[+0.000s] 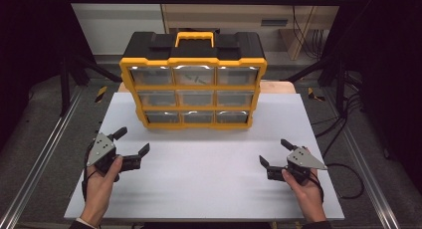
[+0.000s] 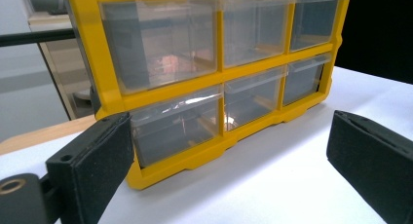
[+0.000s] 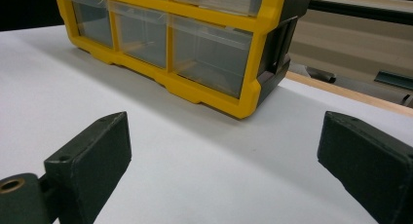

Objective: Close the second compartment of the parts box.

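Note:
A yellow and black organizer box (image 1: pixel 193 84) with a carry handle and a grid of clear drawers stands upright at the back of the white table top (image 1: pixel 209 164). Its drawers face me; the top middle drawer holds some small items. My left gripper (image 1: pixel 133 142) rests at the front left, open, with nothing between its jaws. My right gripper (image 1: pixel 275 153) is at the front right, open and empty too. The left gripper view looks at the box's lower left drawers (image 2: pixel 180 121) from close by. The right gripper view faces the box's lower right corner (image 3: pixel 243 104).
A wooden table edge (image 1: pixel 278 85) shows behind the box. Metal rails (image 1: pixel 45 154) run along both sides of the table, and cables (image 1: pixel 348 169) lie on the floor to the right. A wide bare stretch of white surface lies between the grippers and the box.

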Demonstrator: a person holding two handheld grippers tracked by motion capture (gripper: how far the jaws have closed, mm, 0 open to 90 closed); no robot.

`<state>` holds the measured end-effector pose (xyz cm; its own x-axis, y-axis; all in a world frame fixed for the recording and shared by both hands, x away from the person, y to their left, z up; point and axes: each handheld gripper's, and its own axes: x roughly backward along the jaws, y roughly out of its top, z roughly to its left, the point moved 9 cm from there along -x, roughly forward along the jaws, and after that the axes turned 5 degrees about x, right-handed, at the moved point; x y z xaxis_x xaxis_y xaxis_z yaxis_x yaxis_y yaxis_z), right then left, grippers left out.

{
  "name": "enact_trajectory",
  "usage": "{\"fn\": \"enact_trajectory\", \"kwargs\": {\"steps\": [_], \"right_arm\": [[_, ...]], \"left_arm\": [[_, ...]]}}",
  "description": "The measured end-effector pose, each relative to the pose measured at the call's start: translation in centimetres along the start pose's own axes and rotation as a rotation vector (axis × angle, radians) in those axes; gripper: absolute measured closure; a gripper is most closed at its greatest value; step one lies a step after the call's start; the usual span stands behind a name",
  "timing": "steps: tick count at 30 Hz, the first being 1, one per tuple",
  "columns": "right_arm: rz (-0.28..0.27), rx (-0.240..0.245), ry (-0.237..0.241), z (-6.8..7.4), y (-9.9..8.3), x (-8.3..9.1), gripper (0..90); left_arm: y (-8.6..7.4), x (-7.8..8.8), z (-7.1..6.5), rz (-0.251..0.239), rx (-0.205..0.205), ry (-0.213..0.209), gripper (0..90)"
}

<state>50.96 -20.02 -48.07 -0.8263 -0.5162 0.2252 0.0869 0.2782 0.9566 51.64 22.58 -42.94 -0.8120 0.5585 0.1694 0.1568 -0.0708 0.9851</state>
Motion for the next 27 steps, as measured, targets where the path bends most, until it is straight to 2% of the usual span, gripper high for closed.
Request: {"fn": "enact_trajectory", "kwargs": {"steps": [11,12,15,19,25,26,27], "right_arm": [[0.001,-0.002,0.002,0.0,0.0,0.1,5.6],[-0.002,-0.01,0.001,0.0,0.1,0.1,5.6],[-0.007,-0.005,-0.002,0.0,0.1,0.2,6.1],[-0.03,-0.037,0.0,-0.3,0.3,0.3,6.0],[-0.031,-0.038,0.0,-0.3,0.3,0.3,6.0],[-0.027,-0.038,-0.001,-0.3,0.3,0.3,6.0],[-0.026,-0.041,-0.002,-0.3,0.3,0.3,6.0]], "left_arm": [[-1.6,-0.7,-0.4,0.006,0.017,-0.002,3.0],[-1.9,-0.7,-0.4,0.006,0.006,-0.007,2.9],[-2.3,-0.7,-0.4,0.0,0.016,-0.011,2.8],[-3.0,-0.6,-0.1,-0.006,0.021,-0.008,2.3],[-3.3,-0.3,0.1,-0.013,0.028,-0.008,1.9],[-3.5,-0.1,0.0,-0.019,0.04,-0.006,1.9],[-3.6,0.0,0.0,-0.014,0.034,-0.003,1.8]]}}
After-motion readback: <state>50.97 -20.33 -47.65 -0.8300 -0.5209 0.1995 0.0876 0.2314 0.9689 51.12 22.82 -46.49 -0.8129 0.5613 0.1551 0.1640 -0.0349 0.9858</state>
